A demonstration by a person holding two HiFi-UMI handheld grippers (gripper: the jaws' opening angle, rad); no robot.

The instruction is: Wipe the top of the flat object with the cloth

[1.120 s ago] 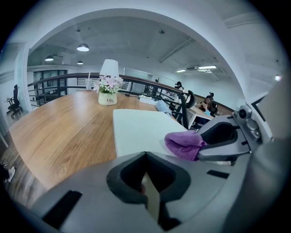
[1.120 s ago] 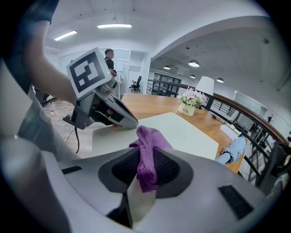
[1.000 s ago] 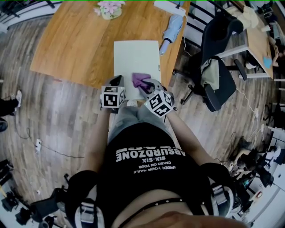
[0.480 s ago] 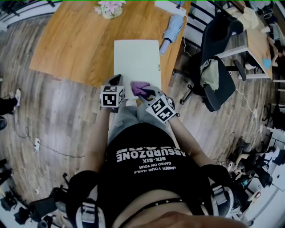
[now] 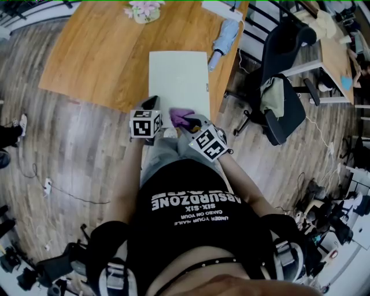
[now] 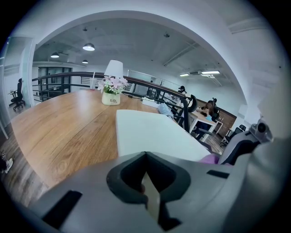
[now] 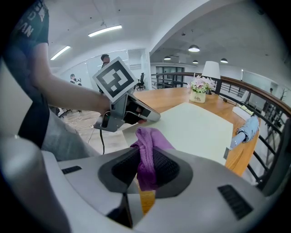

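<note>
A pale green flat board (image 5: 178, 75) lies on the wooden table (image 5: 98, 58), its near end reaching the table's front edge. My left gripper (image 5: 151, 107) is at the board's near left corner, and its jaws are closed with the board's thin edge (image 6: 152, 200) between them. My right gripper (image 5: 189, 121) is shut on a purple cloth (image 5: 181, 115), which rests on the board's near end. In the right gripper view the cloth (image 7: 148, 145) sticks up between the jaws, with the left gripper (image 7: 145, 113) just beyond it on the board (image 7: 200, 127).
A pot of pink flowers (image 5: 143, 10) stands at the table's far edge. A folded blue umbrella (image 5: 222, 40) lies right of the board. A black office chair (image 5: 280, 87) stands off the table's right side. Cables (image 5: 52, 188) lie on the wood floor.
My right gripper has drawn the purple cloth a short way back along the board toward its near edge. The left gripper has stayed at the board's corner.
</note>
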